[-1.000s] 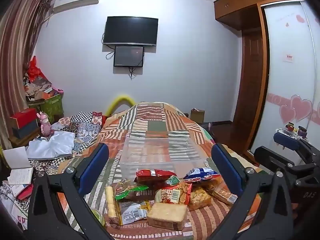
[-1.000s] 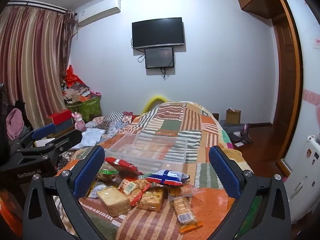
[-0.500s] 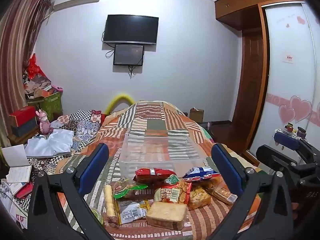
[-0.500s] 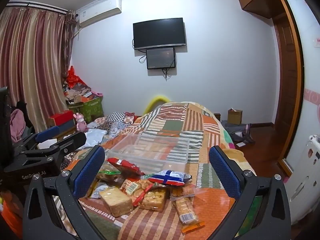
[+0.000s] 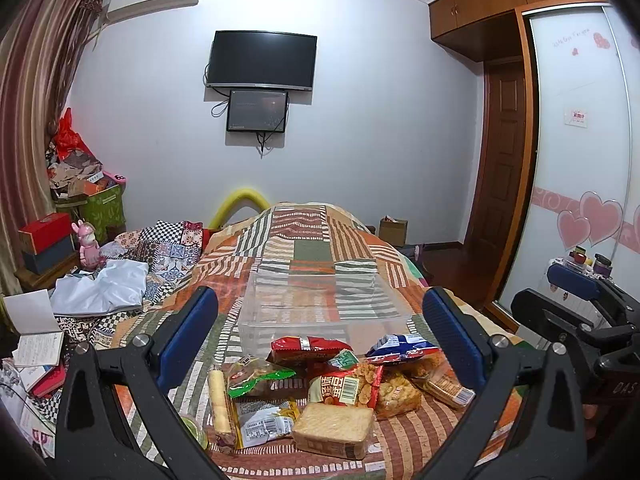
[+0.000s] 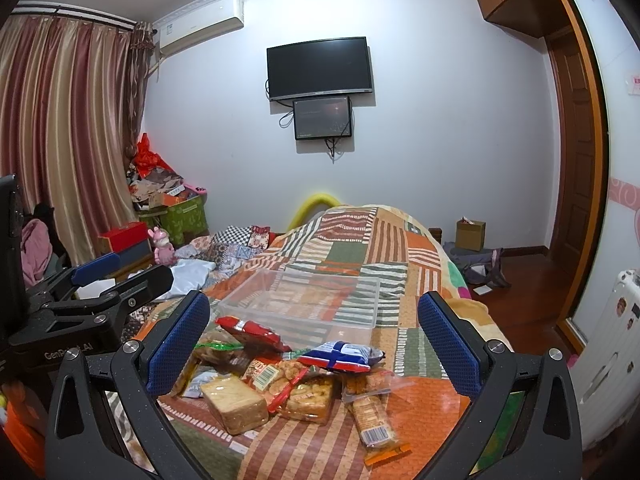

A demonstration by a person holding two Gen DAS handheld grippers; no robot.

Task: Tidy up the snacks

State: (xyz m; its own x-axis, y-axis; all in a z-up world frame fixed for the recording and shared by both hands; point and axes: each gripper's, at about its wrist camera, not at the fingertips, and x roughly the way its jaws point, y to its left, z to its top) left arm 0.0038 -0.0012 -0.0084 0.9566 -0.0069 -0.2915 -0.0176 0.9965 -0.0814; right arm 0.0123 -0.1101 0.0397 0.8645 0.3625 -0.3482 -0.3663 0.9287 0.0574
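Several snack packets lie in a heap on the patchwork bedspread (image 5: 312,252): a wrapped bread slice (image 5: 334,430), a red packet (image 5: 310,348), a blue packet (image 5: 402,346) and a green one (image 5: 260,378). Just beyond them stands an empty clear plastic bin (image 5: 316,300). My left gripper (image 5: 320,344) hovers open over the heap, holding nothing. In the right wrist view the same bread slice (image 6: 234,404), blue packet (image 6: 342,356) and clear bin (image 6: 308,300) show, with my right gripper (image 6: 314,344) open above them. The right gripper's body also appears at the edge of the left wrist view, as does the left gripper's in the right.
Folded clothes and a white cloth (image 5: 100,288) crowd the bed's left side, with books (image 5: 38,344) and boxes (image 5: 44,236) further left. A wardrobe (image 5: 580,160) and door stand right. A cardboard box (image 6: 470,234) sits on the wooden floor past the bed.
Both views have shifted slightly, with the snack heap sitting a little higher in the frames. Both grippers have stayed open and empty.
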